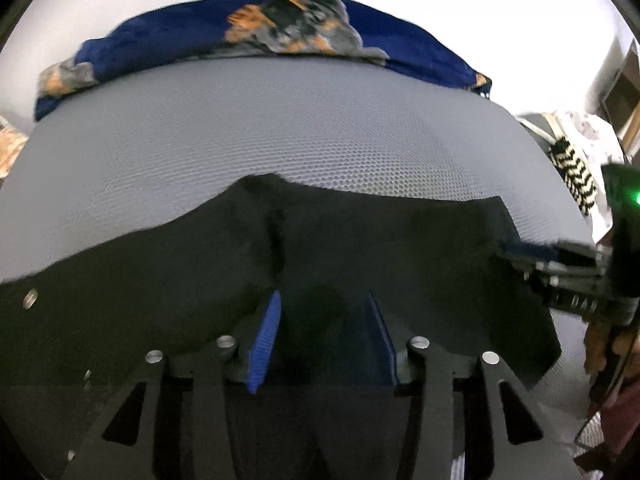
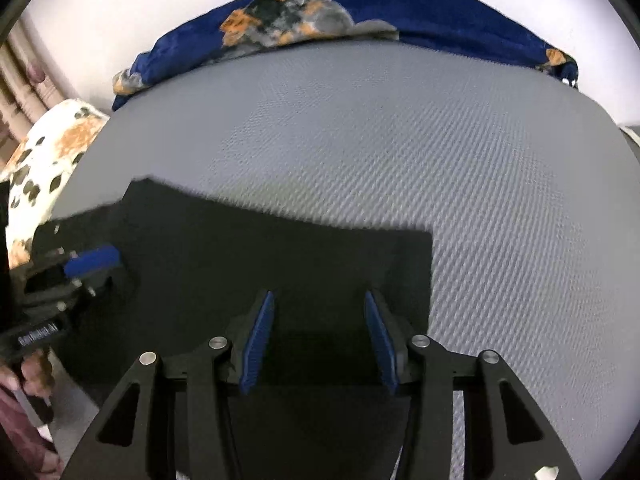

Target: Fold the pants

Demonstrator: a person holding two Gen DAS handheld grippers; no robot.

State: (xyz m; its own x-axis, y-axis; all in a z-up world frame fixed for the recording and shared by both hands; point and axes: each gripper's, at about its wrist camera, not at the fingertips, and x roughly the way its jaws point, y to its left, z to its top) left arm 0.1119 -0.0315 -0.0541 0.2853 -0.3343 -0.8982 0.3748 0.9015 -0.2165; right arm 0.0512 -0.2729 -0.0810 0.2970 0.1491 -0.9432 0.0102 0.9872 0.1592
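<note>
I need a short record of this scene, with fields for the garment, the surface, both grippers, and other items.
garment: black pants, lying spread on the surface, partly folded
surface: grey textured mattress
left gripper: open, pointing down over the pants, nothing pinched between its blue pads
right gripper: open, pointing down over the pants near their right edge, nothing held
far edge: blue blanket with orange and grey print, bunched along the mattress
fold state: not finished

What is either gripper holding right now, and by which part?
Nothing. The left gripper and the right gripper both stand open above the black pants on the grey mat, blue pads clear of the cloth.
</note>
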